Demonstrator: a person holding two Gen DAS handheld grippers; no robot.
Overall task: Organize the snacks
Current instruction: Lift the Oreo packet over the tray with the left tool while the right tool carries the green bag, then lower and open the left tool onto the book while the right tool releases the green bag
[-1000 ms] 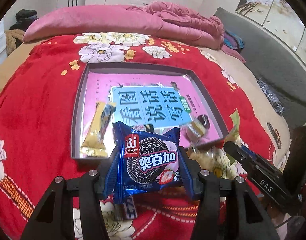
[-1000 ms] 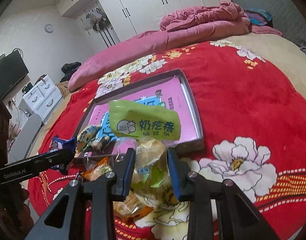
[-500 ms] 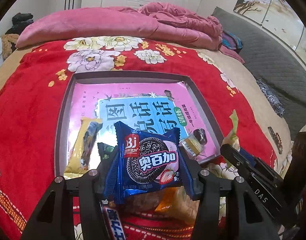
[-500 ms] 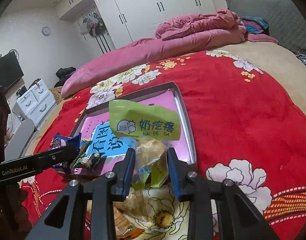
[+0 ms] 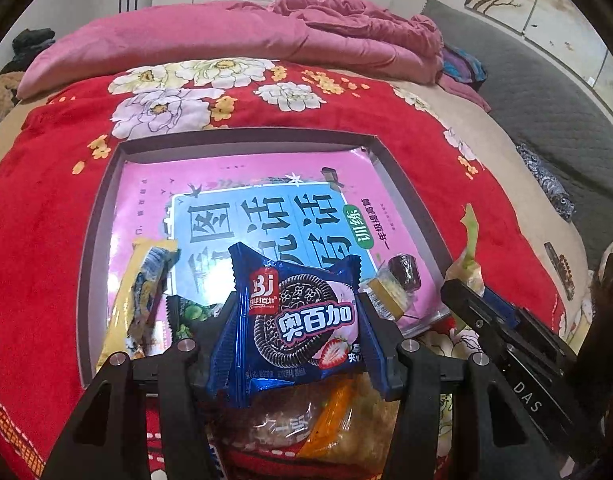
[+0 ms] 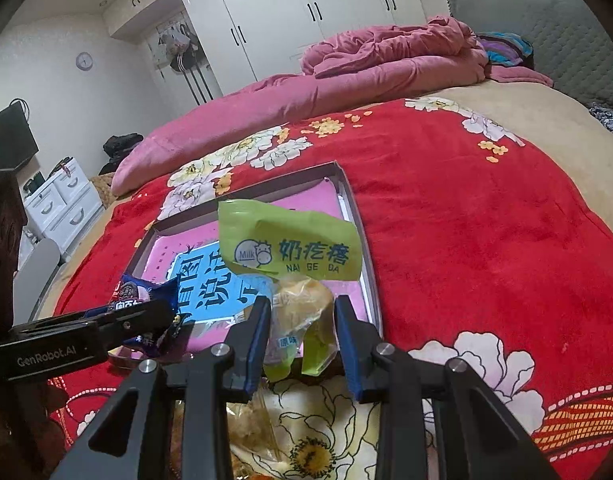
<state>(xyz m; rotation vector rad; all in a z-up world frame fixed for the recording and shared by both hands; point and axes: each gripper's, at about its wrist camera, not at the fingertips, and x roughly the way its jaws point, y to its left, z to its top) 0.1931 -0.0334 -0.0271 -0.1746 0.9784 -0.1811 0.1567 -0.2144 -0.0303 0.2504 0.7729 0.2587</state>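
Left gripper [image 5: 296, 344]: closed on the blue cookie packet [image 5: 294, 320], pads pressing its two side edges, packet upright with its face to the camera.
Right gripper [image 6: 302, 332]: closed narrow on the green-topped bread bag [image 6: 294, 276], whose printed flap stands up above the fingers.
Tray [image 5: 102, 208]: shallow and grey-rimmed, lying on the red flowered blanket [image 5: 38, 208], directly ahead of and below both grippers; a pink and blue book cover [image 5: 266, 216] lines its floor.
Already in the tray: a yellow bar [image 5: 140, 292] at the near left, wrapped sweets [image 5: 394, 280] at the near right.
Key relation: the cookie packet hangs over the tray's near edge; the bread bag hangs near the near right corner.
Nearer hand: judged the left, its packet partly over the tray floor.
Loose snacks [image 5: 314, 416]: clear-wrapped pieces on the blanket beneath the left gripper, outside the tray.
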